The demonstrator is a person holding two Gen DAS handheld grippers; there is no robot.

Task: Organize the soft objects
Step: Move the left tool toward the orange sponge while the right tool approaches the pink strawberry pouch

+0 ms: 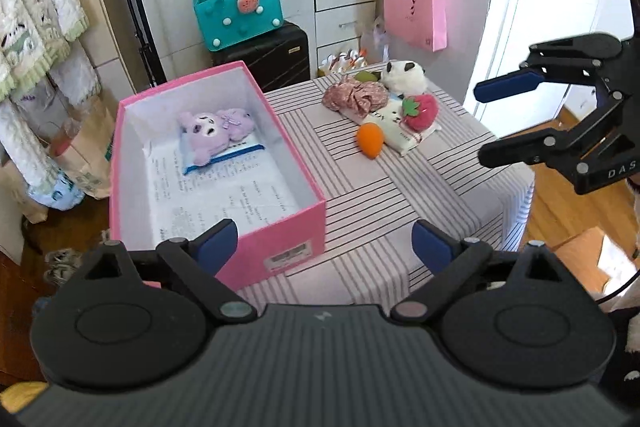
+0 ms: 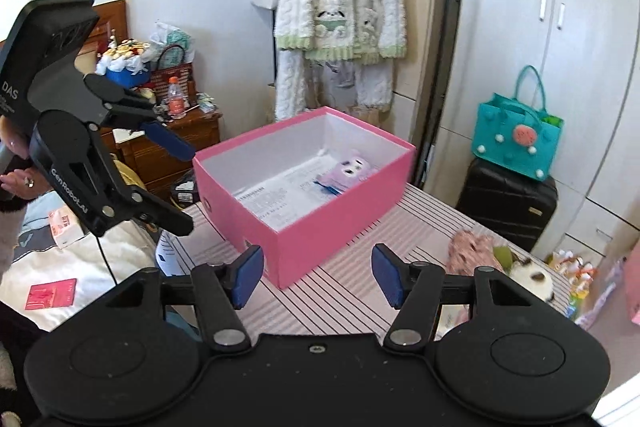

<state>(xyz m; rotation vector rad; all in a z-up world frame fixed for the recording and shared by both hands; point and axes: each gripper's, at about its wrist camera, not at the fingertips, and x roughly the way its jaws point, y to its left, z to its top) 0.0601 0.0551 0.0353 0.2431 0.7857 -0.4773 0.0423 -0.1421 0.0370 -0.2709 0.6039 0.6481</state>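
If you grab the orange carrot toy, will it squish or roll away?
The carrot looks plush, so it would probably squash a little. Its rounded, tapered shape might roll in a curve on the striped cloth. It likely weighs very little.

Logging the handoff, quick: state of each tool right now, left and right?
Left tool: open, nothing between its pads, above the table edge by the pink box.
Right tool: open, holding nothing.

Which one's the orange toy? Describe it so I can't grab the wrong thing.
On the striped table, look right of the pink box at the pile of soft toys. The orange toy lies at the pile's near edge, against a white packet; it is the only plain, egg-shaped piece.
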